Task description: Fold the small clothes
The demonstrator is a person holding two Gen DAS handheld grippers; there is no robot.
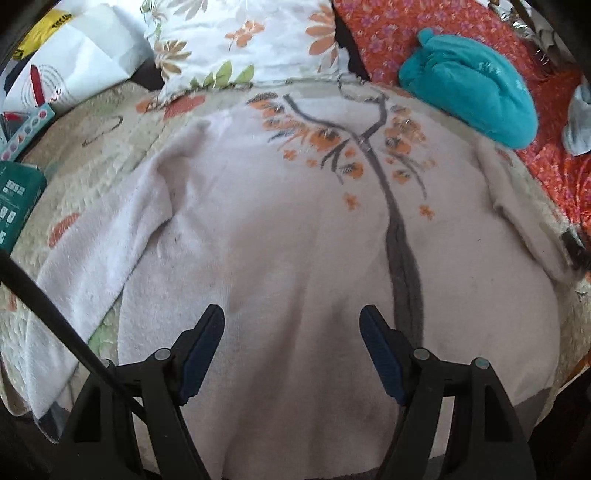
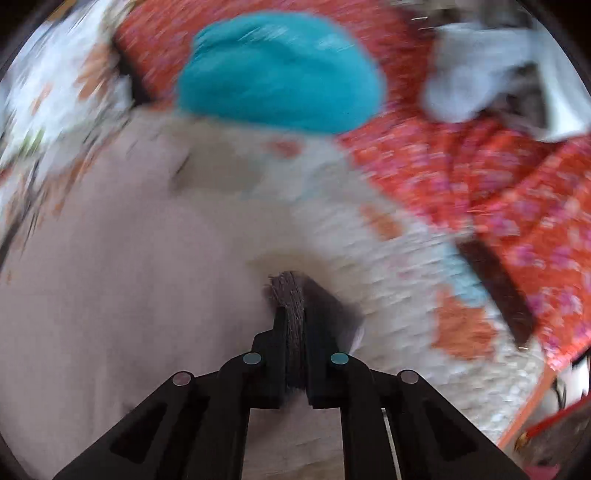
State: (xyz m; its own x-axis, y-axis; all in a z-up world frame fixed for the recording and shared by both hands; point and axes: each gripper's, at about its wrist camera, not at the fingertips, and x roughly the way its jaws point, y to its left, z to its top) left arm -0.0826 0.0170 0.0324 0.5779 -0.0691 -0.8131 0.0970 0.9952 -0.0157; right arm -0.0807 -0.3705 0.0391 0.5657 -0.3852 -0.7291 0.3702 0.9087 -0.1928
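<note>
One pale sweater (image 1: 280, 229) lay on the bed — left gripper (image 1: 291, 325) open above it, right gripper (image 2: 293, 314) pinching its grey hem (view blurred).

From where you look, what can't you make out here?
- Sweater hem: left wrist view, cut off by the bottom edge and left gripper.
- Pale cloth: right wrist view, motion blur.
- Dark fabric in the right gripper: which part, pads hide it.

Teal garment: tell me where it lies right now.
The teal garment lies bunched at upper right in the left wrist view, on the red floral cloth, just beyond the pale sweater's far right shoulder.
</note>
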